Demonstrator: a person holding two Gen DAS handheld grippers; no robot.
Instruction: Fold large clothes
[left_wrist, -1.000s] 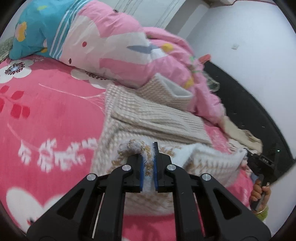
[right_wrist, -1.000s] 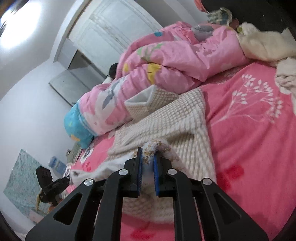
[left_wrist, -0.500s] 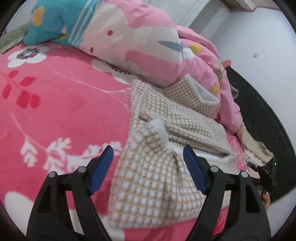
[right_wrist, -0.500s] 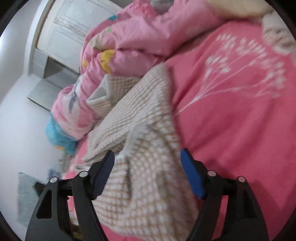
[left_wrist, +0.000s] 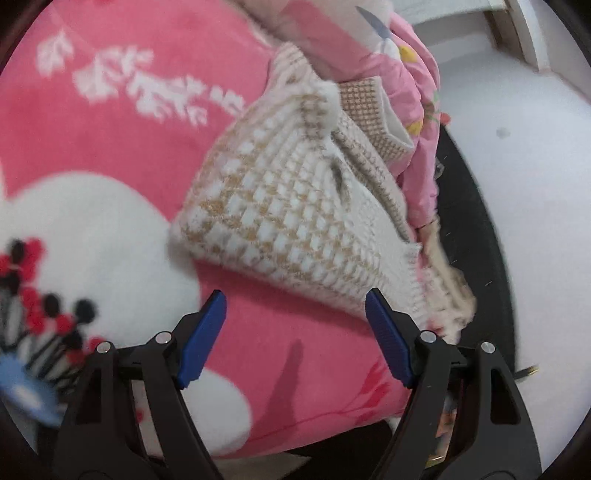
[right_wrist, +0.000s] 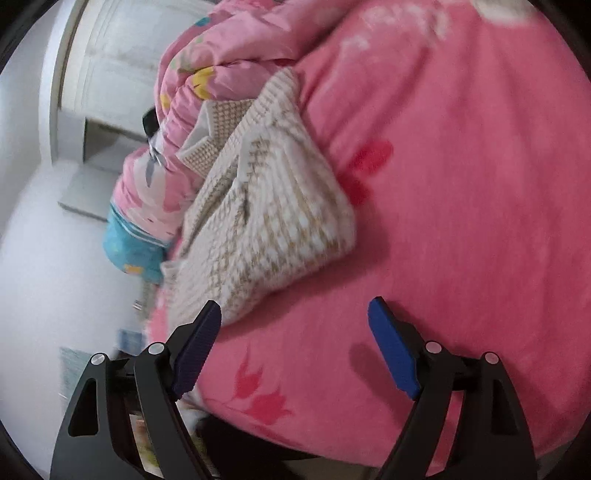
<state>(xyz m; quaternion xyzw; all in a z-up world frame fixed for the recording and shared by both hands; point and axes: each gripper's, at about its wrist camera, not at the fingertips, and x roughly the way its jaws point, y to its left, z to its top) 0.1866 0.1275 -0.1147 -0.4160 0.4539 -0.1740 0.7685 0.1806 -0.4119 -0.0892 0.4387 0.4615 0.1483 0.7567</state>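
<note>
A beige-and-white checked knit garment (left_wrist: 295, 206) lies folded on the pink bed cover (left_wrist: 122, 122), its far part against a pink quilt. My left gripper (left_wrist: 295, 314) is open, low over the cover just in front of the garment's near edge, with nothing between its blue pads (left_wrist: 201, 336). In the right wrist view the same garment (right_wrist: 273, 221) sits to the upper left. My right gripper (right_wrist: 295, 325) stands with its jaws still opening and empty, its left pad (right_wrist: 195, 347) close to the garment's near corner.
A rumpled pink quilt (right_wrist: 221, 66) with a blue-ended pillow (right_wrist: 133, 251) lies behind the garment. The bed edge (left_wrist: 314, 424) runs just under both grippers, with the floor below. A white wall (left_wrist: 517, 147) and a white door (right_wrist: 118, 55) stand beyond the bed.
Both grippers were shut on the garment's folded edge, then let go and opened. They have dropped and pulled back towards the bed's near edge, rolling as they went. The garment now lies flat.
</note>
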